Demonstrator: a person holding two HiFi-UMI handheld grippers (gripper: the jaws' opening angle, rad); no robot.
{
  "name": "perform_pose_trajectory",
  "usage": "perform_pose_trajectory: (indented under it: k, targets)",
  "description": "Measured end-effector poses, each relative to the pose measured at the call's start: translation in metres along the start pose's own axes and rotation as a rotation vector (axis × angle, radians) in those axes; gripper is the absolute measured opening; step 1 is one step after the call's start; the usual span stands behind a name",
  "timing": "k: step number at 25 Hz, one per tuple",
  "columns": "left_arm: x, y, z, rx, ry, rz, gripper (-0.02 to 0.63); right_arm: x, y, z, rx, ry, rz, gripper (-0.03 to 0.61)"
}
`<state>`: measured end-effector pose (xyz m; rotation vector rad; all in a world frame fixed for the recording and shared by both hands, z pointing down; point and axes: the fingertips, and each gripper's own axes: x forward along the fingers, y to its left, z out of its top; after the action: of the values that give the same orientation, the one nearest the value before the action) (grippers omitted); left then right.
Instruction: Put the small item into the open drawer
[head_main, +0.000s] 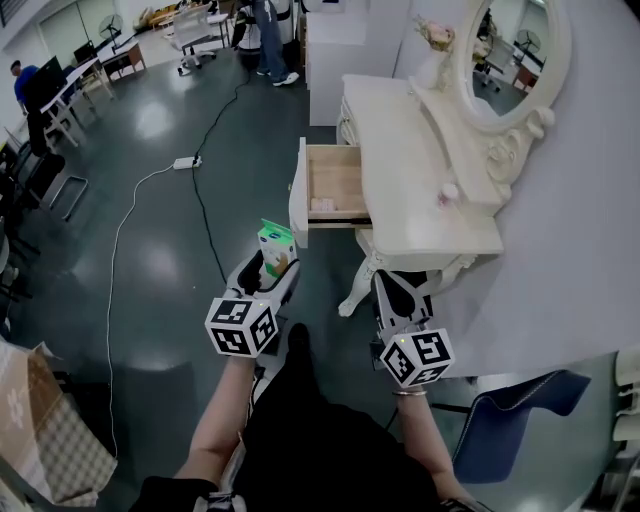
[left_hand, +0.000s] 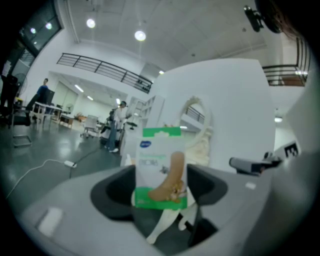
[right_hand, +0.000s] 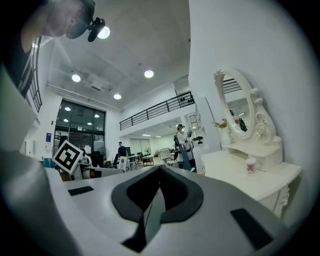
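Observation:
A small green and white packet (head_main: 275, 245) (left_hand: 161, 167) stands upright between the jaws of my left gripper (head_main: 270, 262) (left_hand: 162, 192), which is shut on it. It hangs in the air just below and left of the open drawer (head_main: 334, 186) of the cream dressing table (head_main: 420, 170). The drawer is pulled out to the left, and something pale lies inside near its front. My right gripper (head_main: 400, 290) (right_hand: 156, 200) is shut with nothing in it, below the table's front corner.
An oval mirror (head_main: 515, 55), a vase of flowers (head_main: 435, 45) and a small jar (head_main: 449, 192) (right_hand: 251, 165) stand on the table. A blue chair (head_main: 510, 420) is at lower right. A cable and power strip (head_main: 186, 162) lie on the dark floor. People stand far back.

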<state>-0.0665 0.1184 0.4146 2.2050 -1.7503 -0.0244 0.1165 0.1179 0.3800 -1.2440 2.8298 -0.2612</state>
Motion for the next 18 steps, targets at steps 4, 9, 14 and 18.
perform_pose_trajectory:
  k: [4,9,14,18]
  targets:
    - [0.041,0.026,0.011,-0.009,0.009,-0.012,0.324,0.046,-0.016,0.005,-0.002,-0.004,-0.008,0.005]
    - [0.091,0.062,0.029,-0.014,0.02,-0.03,0.324,0.107,-0.034,0.008,0.011,-0.002,-0.026,0.005]
    - [0.132,0.095,0.041,-0.017,0.038,-0.046,0.324,0.158,-0.05,0.011,0.006,0.012,-0.058,0.005]
    - [0.159,0.114,0.047,-0.012,0.052,-0.061,0.324,0.185,-0.062,0.012,0.005,0.016,-0.084,0.005]
